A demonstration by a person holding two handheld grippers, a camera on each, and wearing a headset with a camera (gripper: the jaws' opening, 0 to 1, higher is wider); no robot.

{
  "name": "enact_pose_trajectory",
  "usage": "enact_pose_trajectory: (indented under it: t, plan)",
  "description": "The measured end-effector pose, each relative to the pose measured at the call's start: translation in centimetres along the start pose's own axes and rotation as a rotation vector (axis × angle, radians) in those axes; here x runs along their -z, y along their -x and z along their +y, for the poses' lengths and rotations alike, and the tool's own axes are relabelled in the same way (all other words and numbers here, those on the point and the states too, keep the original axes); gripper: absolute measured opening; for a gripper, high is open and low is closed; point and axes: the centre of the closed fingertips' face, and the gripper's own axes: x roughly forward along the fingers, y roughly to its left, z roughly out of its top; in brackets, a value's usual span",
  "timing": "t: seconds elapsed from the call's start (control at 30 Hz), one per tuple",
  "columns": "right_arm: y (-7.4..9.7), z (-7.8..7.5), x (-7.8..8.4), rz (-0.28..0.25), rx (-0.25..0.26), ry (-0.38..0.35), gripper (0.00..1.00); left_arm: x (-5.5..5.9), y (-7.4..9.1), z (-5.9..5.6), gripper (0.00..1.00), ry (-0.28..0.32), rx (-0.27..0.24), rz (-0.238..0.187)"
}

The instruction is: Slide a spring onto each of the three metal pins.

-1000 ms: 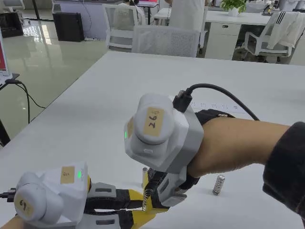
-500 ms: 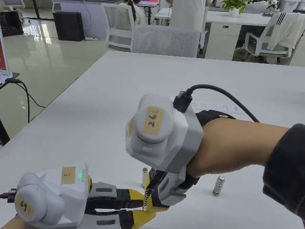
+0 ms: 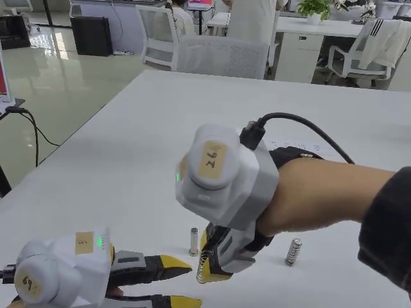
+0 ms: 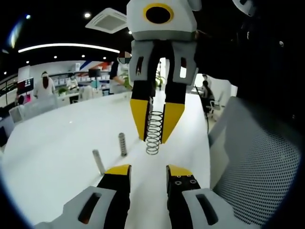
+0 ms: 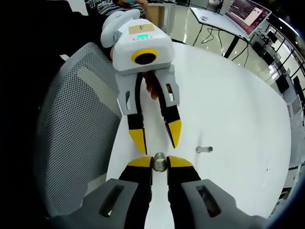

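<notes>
White workbench (image 3: pixel 128 147) in an open office, with mesh chairs (image 3: pixel 221 56) and desks (image 3: pixel 308 32) behind. Spring (image 4: pixel 154 133) pinched between the yellow tips of the right gripper (image 4: pixel 155 121), upper coils clamped, lower coils hanging free below the tips at a slight tilt. Seen end-on in the right gripper view, a ring between that gripper's own drawn-in jaws. Just beside those tips, a bare metal pin (image 3: pixel 194 241), upright on the workbench and apart from the spring. Farther off on the gripper's other side, under the forearm, a second pin (image 3: pixel 293 251) already sleeved in coils, also upright. Facing the right gripper tip to tip, the left gripper (image 3: pixel 182 281) — jaws parted, nothing between them, near the held spring but not touching it.
</notes>
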Motion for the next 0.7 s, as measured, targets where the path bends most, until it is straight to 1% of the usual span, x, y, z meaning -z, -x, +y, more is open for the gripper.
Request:
enact_pose_trajectory:
  t: [0.17,0.33,0.5,0.7]
  plan:
    - [0.2,-0.3,0.1,-0.001,0.007,-0.011,0.08,0.2,0.3,0.4,0.33,0.015,-0.026,-0.003]
    - [0.4,-0.7,0.3,-0.002,0.017,-0.020,0.08,0.4,0.6,0.8,0.41,0.033,-0.053,-0.008]
    - [0.9,-1.4,0.7,-0.004,0.032,-0.037,0.08,0.6,0.8,1.2,0.49,0.053,-0.080,-0.013]
    - [1.3,-2.5,1.0,-0.008,0.051,-0.053,0.08,0.6,0.8,1.5,0.55,0.060,-0.097,-0.017]
